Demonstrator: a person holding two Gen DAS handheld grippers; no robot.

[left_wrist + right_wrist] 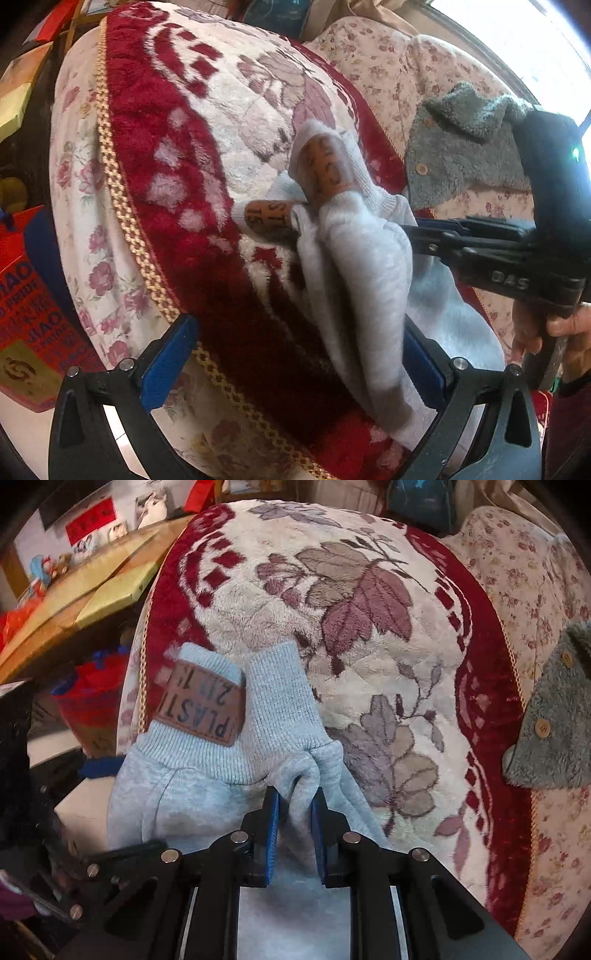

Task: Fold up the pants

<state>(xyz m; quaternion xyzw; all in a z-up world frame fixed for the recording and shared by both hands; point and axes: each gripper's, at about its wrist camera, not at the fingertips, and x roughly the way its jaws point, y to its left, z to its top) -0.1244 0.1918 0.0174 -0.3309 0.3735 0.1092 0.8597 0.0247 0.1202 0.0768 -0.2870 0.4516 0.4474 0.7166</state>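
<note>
Plush red floral blanket (369,635), perhaps bedding.

You can read "PLASTI" upside down on the brown patch (201,702) of the pants' cuff (192,716), and "DAS" on the right hand-held gripper (511,283).

A: Support surface?
B: Bed with floral sheet (546,602), covered by red-and-cream plush blanket (369,635).
A: Items lying on it?
B: Light grey pants (273,709) on blanket; grey fleece garment (554,734) on sheet.
</note>
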